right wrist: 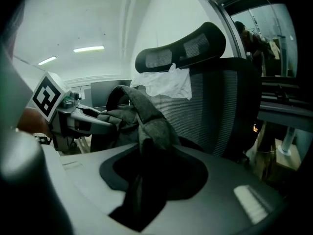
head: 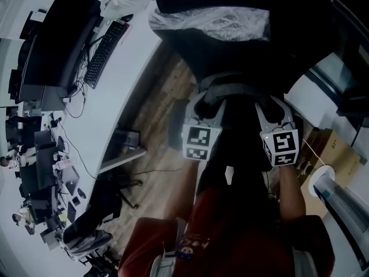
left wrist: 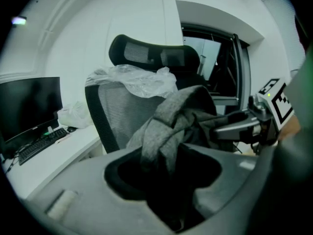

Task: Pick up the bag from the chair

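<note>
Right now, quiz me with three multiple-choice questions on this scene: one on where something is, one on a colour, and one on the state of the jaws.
1. Where does the crumpled clear plastic lie?
A. wrapped round a lamp
B. over the top of the chair backrest
C. inside a box

2. What colour is the bag?
A. red
B. yellow
C. grey

3. How do the jaws of the left gripper and right gripper stand?
A. both closed on the bag's fabric
B. both wide apart and empty
C. only the left holds fabric

Answers:
1. B, because it drapes over the backrest's top in both gripper views.
2. C, because the cloth is plainly grey.
3. A, because each gripper view shows fabric pinched between its jaws.
</note>
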